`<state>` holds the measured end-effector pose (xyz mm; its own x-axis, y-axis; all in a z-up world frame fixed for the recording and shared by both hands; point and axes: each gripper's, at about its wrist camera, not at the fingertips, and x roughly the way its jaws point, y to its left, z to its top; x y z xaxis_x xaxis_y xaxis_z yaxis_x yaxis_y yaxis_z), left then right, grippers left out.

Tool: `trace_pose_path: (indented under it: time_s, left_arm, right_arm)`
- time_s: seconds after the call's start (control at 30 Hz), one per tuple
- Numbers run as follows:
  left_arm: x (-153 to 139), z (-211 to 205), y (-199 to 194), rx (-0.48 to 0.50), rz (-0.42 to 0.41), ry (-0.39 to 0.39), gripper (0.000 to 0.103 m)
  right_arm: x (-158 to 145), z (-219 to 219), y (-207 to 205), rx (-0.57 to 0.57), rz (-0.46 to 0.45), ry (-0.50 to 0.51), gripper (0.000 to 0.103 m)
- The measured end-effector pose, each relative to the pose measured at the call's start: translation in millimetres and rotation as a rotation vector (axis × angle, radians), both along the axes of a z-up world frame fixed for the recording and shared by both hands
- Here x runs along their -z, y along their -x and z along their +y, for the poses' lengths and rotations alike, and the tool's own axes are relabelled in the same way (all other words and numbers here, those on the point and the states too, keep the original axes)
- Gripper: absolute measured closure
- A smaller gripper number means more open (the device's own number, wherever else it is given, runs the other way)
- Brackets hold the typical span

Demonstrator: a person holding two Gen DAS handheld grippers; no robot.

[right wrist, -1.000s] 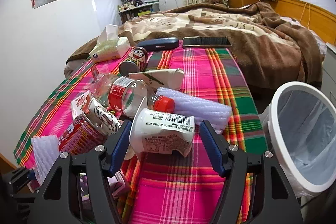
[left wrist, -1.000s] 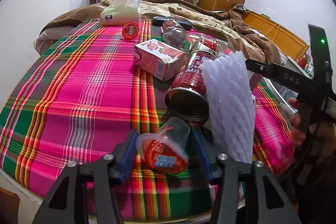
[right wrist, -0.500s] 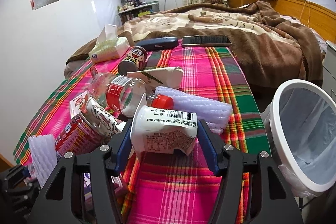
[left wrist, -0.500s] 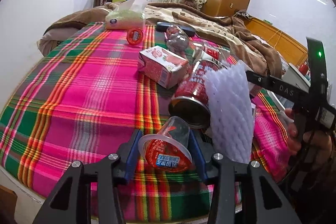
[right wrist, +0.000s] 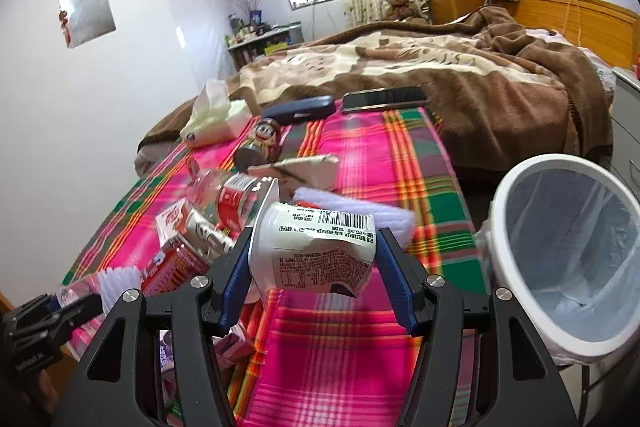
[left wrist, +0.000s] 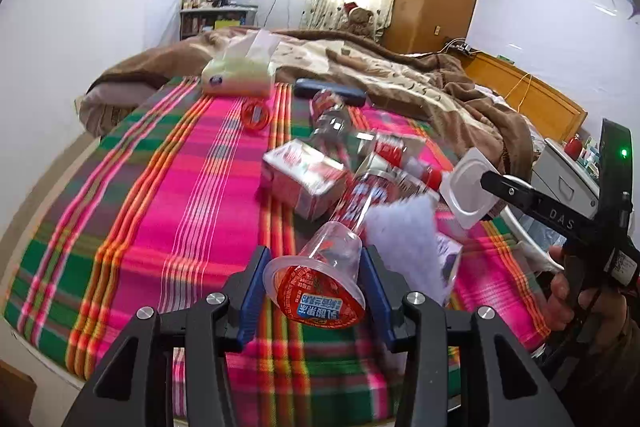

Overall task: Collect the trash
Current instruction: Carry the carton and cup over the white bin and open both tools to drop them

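My left gripper is shut on a clear jelly cup with a red foil lid and holds it above the plaid cloth. My right gripper is shut on a white yogurt cup, lifted off the cloth; this cup also shows in the left wrist view. A white trash bin with a clear liner stands right of the bed, open side up. More trash lies on the cloth: a red can, a juice carton, a clear bottle and white foam netting.
A tissue pack, a dark glasses case and a phone lie at the far end of the cloth. A brown blanket covers the bed beyond. A small printed can and a red tape roll lie mid-cloth.
Both grippers have risen with their cups. The jelly cup left the cloth; the yogurt cup moved up and nearer the bin.
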<state>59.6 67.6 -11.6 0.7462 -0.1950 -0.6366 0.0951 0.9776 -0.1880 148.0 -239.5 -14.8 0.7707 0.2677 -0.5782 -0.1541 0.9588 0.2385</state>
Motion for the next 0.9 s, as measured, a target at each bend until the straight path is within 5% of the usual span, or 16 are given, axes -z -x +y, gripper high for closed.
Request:
trace_pose_path:
  time_s: [0.43,0.9]
  left_arm:
    - [-50,-58,-21,0.114,-0.090,-0.014,0.057]
    - [-60,-174,-61,0.335,-0.064,0.033,0.057]
  right_arm:
    - [-24,-48,10,0.104,-0.055,-0.011,0.042]
    - [-26,-122,14,0.282,-0.044,0.011,0.042]
